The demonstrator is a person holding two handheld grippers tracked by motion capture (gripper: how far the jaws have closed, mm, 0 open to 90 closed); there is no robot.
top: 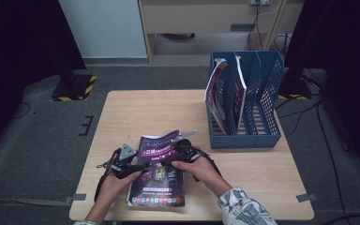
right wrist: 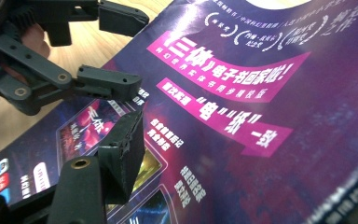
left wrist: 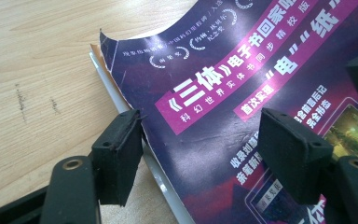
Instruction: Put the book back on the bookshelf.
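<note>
Magazine (top: 158,176): flat on the counter (top: 136,112), 6 o'clock edge.
Left gripper (top: 138,165): jaws apart, straddling the magazine's 9 o'clock edge.
Right gripper (top: 171,157): jaws parted over the cover, not clamping.
Rack (top: 262,93): 2 o'clock.

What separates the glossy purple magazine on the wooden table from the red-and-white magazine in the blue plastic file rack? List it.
The purple magazine lies flat on the wooden table; the red-and-white magazine stands leaning in the blue plastic file rack, in its left compartment. The purple magazine's cover faces up, one far corner curled; the red-and-white magazine shows its bent cover sideways. Both are thin and glossy.
</note>
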